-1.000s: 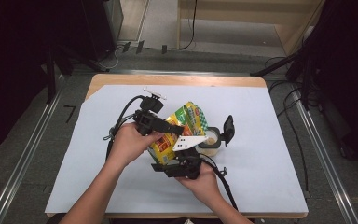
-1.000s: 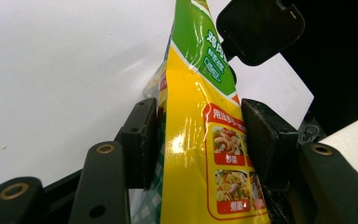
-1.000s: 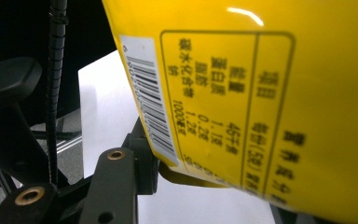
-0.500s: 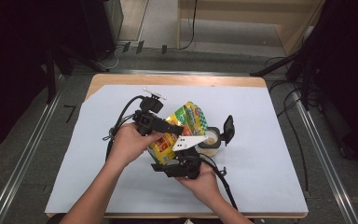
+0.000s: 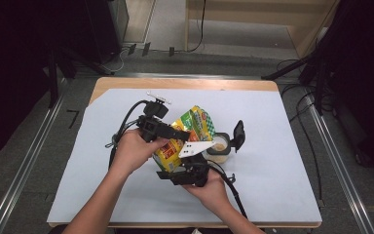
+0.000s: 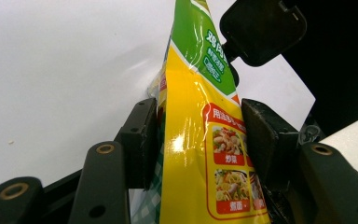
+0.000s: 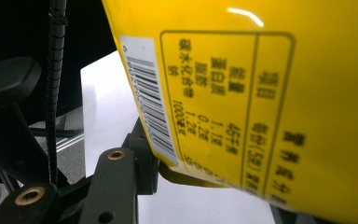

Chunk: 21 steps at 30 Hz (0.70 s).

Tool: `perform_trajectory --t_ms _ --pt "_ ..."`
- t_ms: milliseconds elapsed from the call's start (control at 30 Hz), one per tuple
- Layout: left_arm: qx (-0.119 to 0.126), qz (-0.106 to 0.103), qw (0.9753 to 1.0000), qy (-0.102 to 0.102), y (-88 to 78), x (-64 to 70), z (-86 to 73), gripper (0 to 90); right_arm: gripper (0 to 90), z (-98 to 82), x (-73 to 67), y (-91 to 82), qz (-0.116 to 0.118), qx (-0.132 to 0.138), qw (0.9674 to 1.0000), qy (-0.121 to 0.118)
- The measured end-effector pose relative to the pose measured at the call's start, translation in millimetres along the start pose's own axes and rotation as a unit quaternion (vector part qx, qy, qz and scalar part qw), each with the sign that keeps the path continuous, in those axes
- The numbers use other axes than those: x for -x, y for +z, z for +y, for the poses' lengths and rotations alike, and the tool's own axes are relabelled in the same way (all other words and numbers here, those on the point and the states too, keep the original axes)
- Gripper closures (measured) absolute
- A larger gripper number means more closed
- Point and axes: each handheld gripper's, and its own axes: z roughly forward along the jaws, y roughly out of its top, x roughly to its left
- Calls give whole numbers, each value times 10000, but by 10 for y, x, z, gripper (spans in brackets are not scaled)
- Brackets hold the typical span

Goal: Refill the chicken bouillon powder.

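Note:
A yellow and green seasoning bag (image 5: 191, 127) is held tilted above the table, its top end leaning toward a small round tub (image 5: 219, 146) of pale powder with its black lid (image 5: 237, 135) flipped open. My left gripper (image 5: 171, 137) is shut on the bag's middle; in the left gripper view both pads (image 6: 142, 140) press on the bag (image 6: 200, 116), with the lid (image 6: 261, 30) beyond. My right gripper (image 5: 185, 165) grips the bag's lower end from below. In the right gripper view the bag's printed back (image 7: 261, 93) is close up, and one pad (image 7: 142, 158) sits against its bottom edge.
A white sheet (image 5: 272, 195) covers the wooden table (image 5: 185, 83). Cables trail from both grippers toward the front edge. Metal rails run along the floor on both sides, and dark equipment stands at the far left and right.

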Motion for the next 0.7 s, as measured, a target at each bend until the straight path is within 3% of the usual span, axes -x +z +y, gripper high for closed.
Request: perform_trajectory --t_ms 700 --pt "16 10 10000 -29 -10 -4 -10 494 580 3 2 15 22 0 10000 -32"
